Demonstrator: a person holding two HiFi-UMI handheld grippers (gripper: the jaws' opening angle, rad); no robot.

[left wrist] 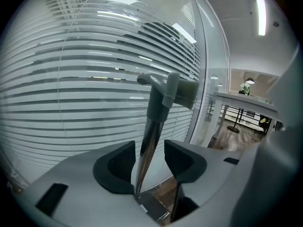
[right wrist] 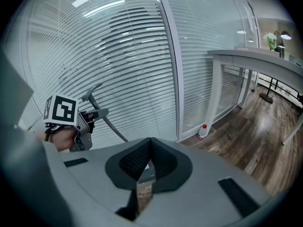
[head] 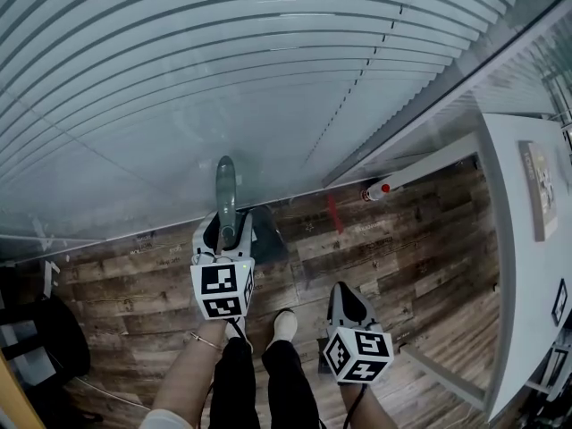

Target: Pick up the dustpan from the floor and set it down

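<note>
The left gripper's [left wrist: 149, 163] jaws stand apart around the bare metal shaft [left wrist: 150, 134] of the dustpan's handle. The shaft runs up between the dark pads close to the left one, with a sliver of gap on the right, so it is framed rather than pinched. Above the jaws the shaft ends in a grey-green grip [left wrist: 166, 92] that leans toward the slatted blinds.

From the head view, that left gripper [head: 225, 238] sits low over the wooden floor [head: 393, 257], and the handle [head: 225, 186] rises from between its jaws toward the camera. The dustpan [head: 271, 238], dark and partly hidden behind the gripper, rests at the edge of the floor against the glass wall [head: 268, 88] and its blinds.

The right gripper's [right wrist: 149, 148] jaws are pressed together with nothing between them. It [head: 345, 293] hangs well apart from the dustpan, nearer the person's shoes [head: 284, 324]. Its own view takes in the left gripper [right wrist: 71, 122] and the slanting shaft [right wrist: 113, 126] off to its left.

Farther out, a small bottle with a red cap [head: 379, 189] stands at the floor's edge by the foot of the wall's frame. A white table [head: 509, 266] runs along the right side.
</note>
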